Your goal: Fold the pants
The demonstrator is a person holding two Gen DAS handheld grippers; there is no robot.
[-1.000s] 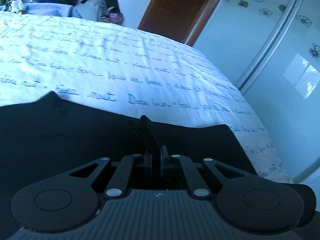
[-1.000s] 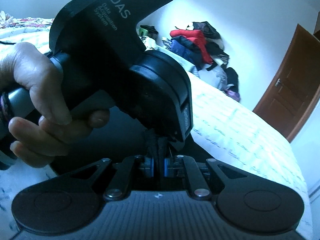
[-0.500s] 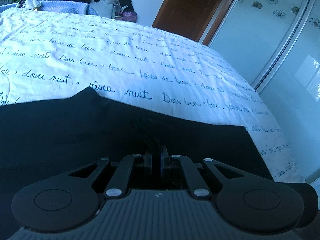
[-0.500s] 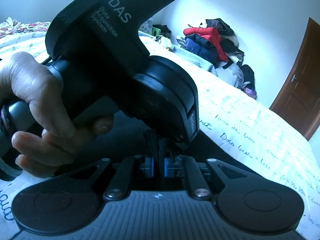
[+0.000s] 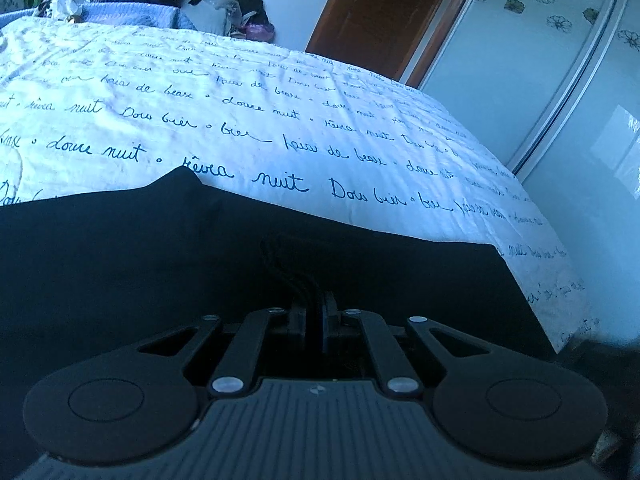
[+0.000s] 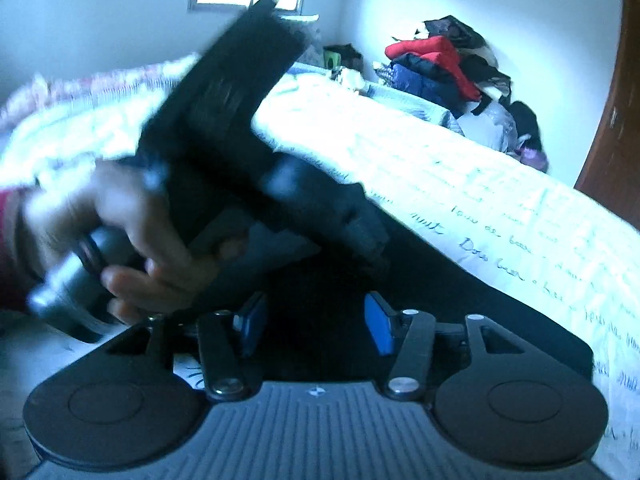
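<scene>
Status: black fabric pants (image 5: 168,264) lie flat on the bed's white bedspread with dark cursive script (image 5: 280,120), folded edge running straight toward the bed's right side. My left claw (image 5: 314,312) is clamped on a bunched pleat of the pants at the near edge. My right claw (image 6: 316,320) is spread wide, blue pads (image 6: 380,324) apart, nothing between them, pants just below. Left hand (image 6: 132,240) shows blurred in the right view. Judging: at least one fold laid down; left release and maybe a final fold remain.
</scene>
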